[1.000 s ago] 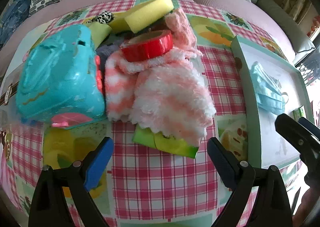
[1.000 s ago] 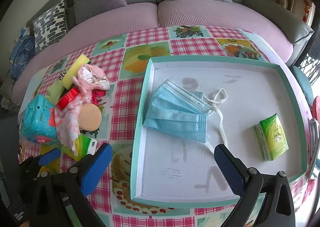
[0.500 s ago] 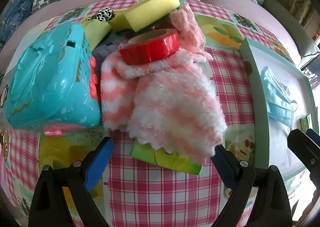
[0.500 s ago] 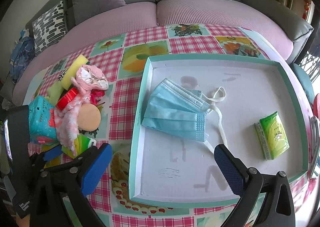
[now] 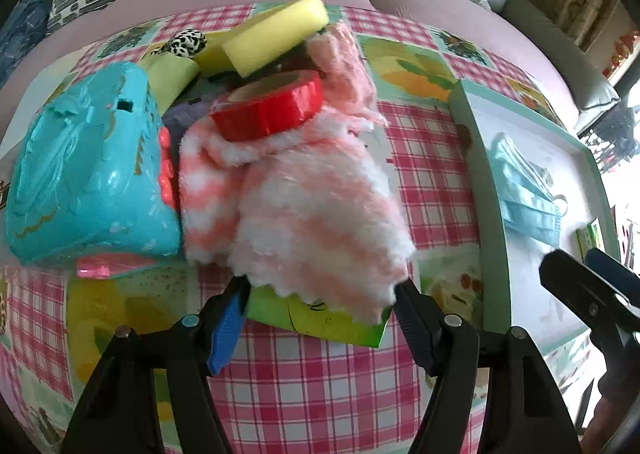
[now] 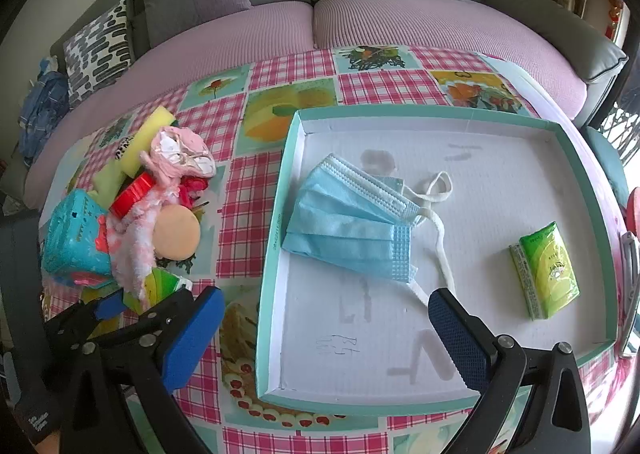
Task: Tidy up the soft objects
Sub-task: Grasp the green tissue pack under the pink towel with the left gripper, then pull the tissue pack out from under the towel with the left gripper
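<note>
A fluffy pink-and-white cloth [image 5: 312, 214] lies in a pile on the checked tablecloth, over a green tissue pack [image 5: 320, 318]. My left gripper [image 5: 320, 306] is open, its fingertips on either side of the cloth's near edge and the pack. It also shows in the right wrist view [image 6: 132, 306]. My right gripper [image 6: 324, 330] is open and empty over the near part of the teal-rimmed tray [image 6: 276, 214], which holds a blue face mask [image 6: 352, 226] and a second green tissue pack [image 6: 546, 270].
The pile also has a red tape roll [image 5: 268, 106], a yellow sponge [image 5: 276, 34], a turquoise plastic toy [image 5: 88, 182], a pink knit piece [image 6: 180, 150] and a round tan puff [image 6: 176, 232]. A pink sofa [image 6: 400, 26] curves behind the table.
My left gripper has moved forward to the pile, so its fingers now straddle the cloth's near edge and the green pack, and they have narrowed. The right gripper has stayed put.
</note>
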